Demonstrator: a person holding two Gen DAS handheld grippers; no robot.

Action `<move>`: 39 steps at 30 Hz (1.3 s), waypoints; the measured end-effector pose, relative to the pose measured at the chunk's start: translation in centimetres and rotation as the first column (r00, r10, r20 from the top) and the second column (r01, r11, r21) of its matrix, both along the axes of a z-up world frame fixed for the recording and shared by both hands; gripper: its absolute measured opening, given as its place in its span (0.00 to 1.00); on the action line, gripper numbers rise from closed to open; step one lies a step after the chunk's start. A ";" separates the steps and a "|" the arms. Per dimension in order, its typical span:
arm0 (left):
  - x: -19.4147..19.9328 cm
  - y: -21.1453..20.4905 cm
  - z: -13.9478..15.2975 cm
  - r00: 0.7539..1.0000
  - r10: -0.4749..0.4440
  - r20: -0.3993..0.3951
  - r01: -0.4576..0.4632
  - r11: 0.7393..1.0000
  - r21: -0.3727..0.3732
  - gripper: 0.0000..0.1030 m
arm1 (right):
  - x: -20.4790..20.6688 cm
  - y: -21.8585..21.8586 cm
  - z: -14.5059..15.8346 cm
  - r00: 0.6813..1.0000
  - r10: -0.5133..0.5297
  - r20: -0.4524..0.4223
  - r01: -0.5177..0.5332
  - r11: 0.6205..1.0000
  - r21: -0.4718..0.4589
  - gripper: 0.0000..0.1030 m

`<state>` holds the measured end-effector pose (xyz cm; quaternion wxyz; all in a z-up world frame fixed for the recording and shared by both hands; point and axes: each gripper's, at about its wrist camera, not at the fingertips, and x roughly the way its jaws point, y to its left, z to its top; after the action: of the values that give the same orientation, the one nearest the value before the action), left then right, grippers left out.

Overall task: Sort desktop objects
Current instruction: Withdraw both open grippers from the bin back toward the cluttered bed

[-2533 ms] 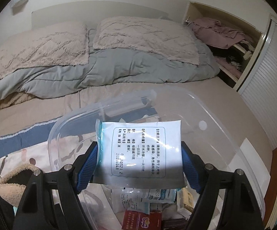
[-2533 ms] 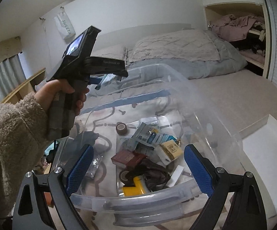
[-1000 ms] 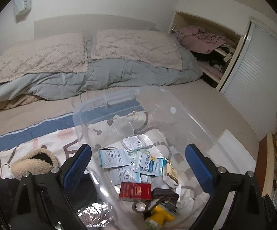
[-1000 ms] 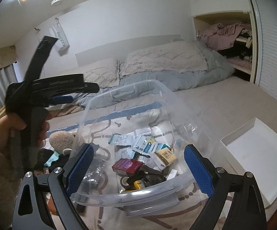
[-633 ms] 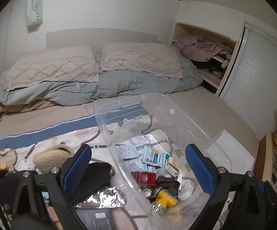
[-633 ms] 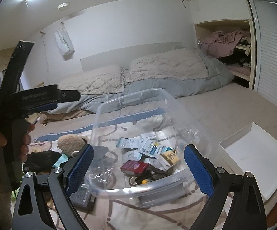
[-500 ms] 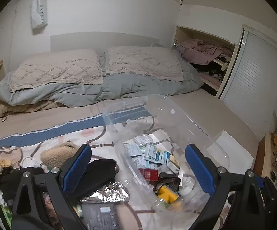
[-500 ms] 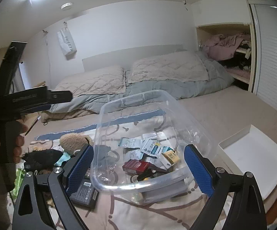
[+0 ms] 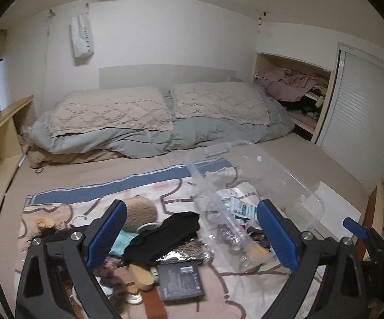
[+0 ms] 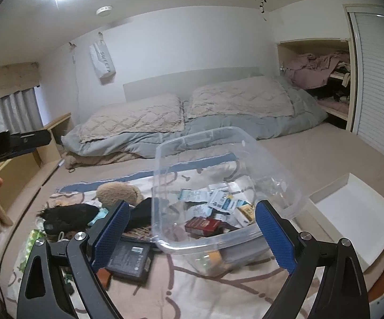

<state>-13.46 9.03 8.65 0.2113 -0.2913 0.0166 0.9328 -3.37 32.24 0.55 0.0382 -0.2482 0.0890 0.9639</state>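
A clear plastic bin stands on the patterned sheet and holds several small items: white sachets, a red box and a yellow object. It also shows in the left wrist view. Left of the bin lies a pile: a black cloth, a dark flat box, a tan furry ball, a foil pouch. My left gripper is open and empty above the pile. My right gripper is open and empty in front of the bin.
A white tray sits on the bed to the right of the bin. Pillows and a grey duvet lie at the head of the bed. A wooden shelf runs along the left, a closet at the right.
My left gripper let the white sachet go into the bin, then pulled back and to the left over the pile. My right gripper also drew back from the bin.
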 end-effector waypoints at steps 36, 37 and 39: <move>10.8 -16.3 -6.8 0.929 0.284 -0.236 -0.289 0.957 0.018 1.00 | 0.9 -8.2 -4.6 0.933 0.335 -0.133 -0.339 0.941 -0.014 1.00; 10.9 -16.6 -7.1 0.927 0.296 -0.232 -0.299 0.954 0.020 1.00 | 1.0 -8.3 -4.7 0.932 0.338 -0.134 -0.343 0.939 -0.011 1.00; 11.3 -17.4 -7.8 0.921 0.323 -0.219 -0.326 0.945 0.024 1.00 | 1.4 -8.4 -5.0 0.930 0.341 -0.136 -0.343 0.939 0.010 1.00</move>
<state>-2.16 -8.34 0.89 0.0488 -0.1866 -0.0026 0.9812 -2.01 23.79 -4.44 -0.1378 -0.1939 0.0534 0.9698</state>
